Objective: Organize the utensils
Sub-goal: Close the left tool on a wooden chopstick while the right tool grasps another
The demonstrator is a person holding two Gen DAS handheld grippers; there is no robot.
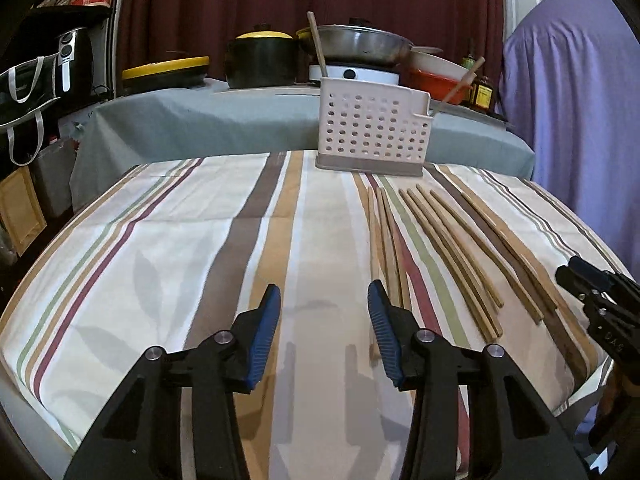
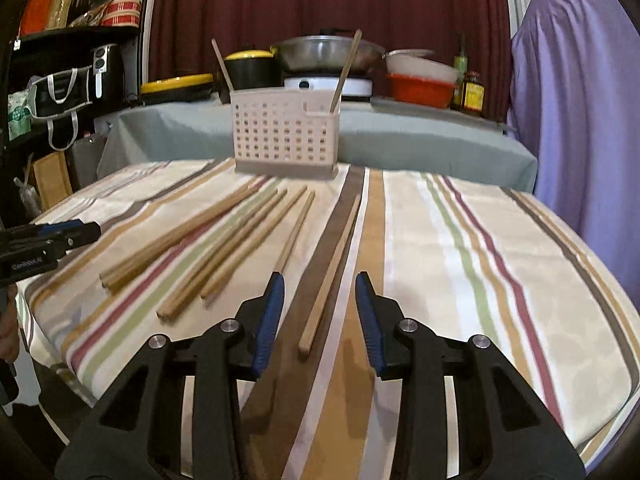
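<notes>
Several wooden chopsticks (image 1: 448, 252) lie side by side on the striped tablecloth (image 1: 160, 240), also in the right wrist view (image 2: 224, 248). A white perforated utensil holder (image 1: 370, 128) stands at the table's far edge with two chopsticks upright in it; it also shows in the right wrist view (image 2: 286, 138). My left gripper (image 1: 324, 300) is open and empty, left of the chopsticks. My right gripper (image 2: 320, 286) is open above the near end of the rightmost chopstick (image 2: 332, 276), which lies between its fingers. The right gripper also appears at the right edge of the left wrist view (image 1: 600, 300).
Behind the table is a grey-covered counter (image 1: 200, 120) with a black pot with yellow lid (image 1: 262, 58), a steel pan on a white burner (image 1: 356, 46), bowls and bottles. A purple cloth (image 1: 580, 100) hangs at right. Dark shelves (image 2: 72, 40) stand at left.
</notes>
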